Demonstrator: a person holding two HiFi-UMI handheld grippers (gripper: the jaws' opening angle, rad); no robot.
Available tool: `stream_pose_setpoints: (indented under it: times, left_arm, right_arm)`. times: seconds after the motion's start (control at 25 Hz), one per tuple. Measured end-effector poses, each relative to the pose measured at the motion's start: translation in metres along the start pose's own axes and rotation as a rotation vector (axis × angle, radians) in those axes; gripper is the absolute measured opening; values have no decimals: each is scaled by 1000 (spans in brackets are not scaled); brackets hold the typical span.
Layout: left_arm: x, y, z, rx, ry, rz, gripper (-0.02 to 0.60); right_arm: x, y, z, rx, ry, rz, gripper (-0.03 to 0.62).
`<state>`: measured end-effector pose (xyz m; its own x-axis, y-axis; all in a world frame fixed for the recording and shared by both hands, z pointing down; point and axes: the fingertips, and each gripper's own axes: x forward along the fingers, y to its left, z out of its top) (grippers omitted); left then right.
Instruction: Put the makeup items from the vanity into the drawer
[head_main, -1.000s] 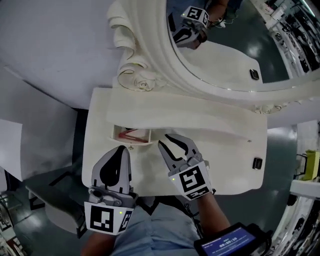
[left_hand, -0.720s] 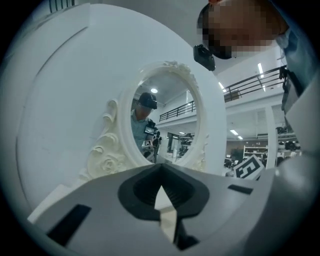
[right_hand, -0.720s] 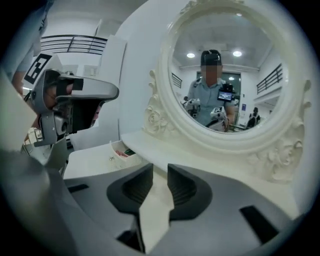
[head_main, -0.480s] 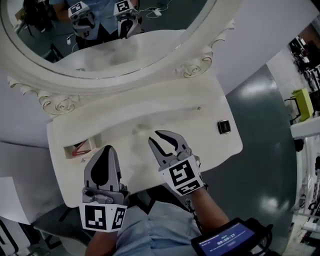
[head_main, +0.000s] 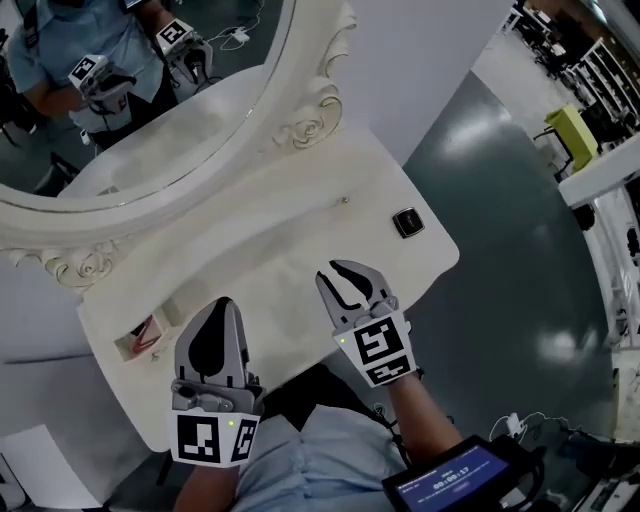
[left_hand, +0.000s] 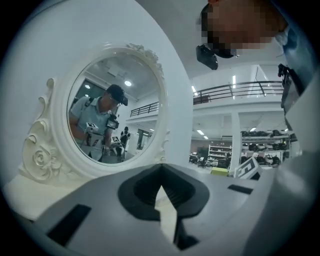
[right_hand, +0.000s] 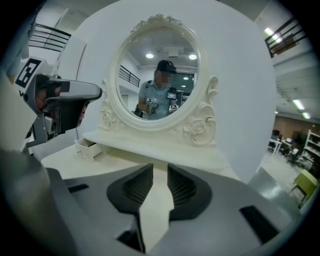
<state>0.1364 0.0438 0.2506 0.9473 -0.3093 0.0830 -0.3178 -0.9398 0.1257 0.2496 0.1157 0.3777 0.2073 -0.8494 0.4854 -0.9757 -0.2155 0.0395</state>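
The white vanity top (head_main: 300, 235) runs from lower left to upper right in the head view. Its small drawer (head_main: 140, 335) stands open at the left end with red items inside; the right gripper view also shows the drawer (right_hand: 87, 148). A small dark compact (head_main: 407, 222) lies on the vanity's right part. My left gripper (head_main: 213, 340) hovers over the front edge, to the right of the drawer, shut and empty. My right gripper (head_main: 356, 278) is below and left of the compact, clear of it. Its jaws stand a little open with nothing between them.
An oval mirror (head_main: 130, 90) in a carved white frame rises at the back of the vanity and reflects the person and both grippers. A grey floor lies to the right, with a yellow-green chair (head_main: 568, 135) farther off. A screen device (head_main: 460, 485) hangs at the person's waist.
The head view has swung, so the vanity now lies slanted. Both grippers have shifted right along the front edge, away from the drawer, and the right one is nearer the compact.
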Motion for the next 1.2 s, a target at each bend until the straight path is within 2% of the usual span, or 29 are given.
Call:
stream_pose_setpoints:
  times: [0.32,0.56,0.68,0.84,0.96,1.2]
  left_arm:
    - [36,-39,-8,-1,12,-119,0]
    - [87,-66,-18,12,30,-135,0]
    - [119,-85,-27,7,56,-139,0]
    - [157,-107,-48,-19,111,-131,0]
    - [176,-111,-65,-27,152,-100,0]
    - [196,-112,-85,-32,207,-49,0]
  right_arm:
    - [-26,-60,-29,55,31,-155,89]
    - [-17,-128,-57,92,59,-208,96]
    - [-9,-162,-70,118,75,-204,128]
    - [1,-204,-94,145,124,-200,235]
    - [13,-221,-118,156,174,-178,284]
    - [34,-231,-156,180,260,-132,320]
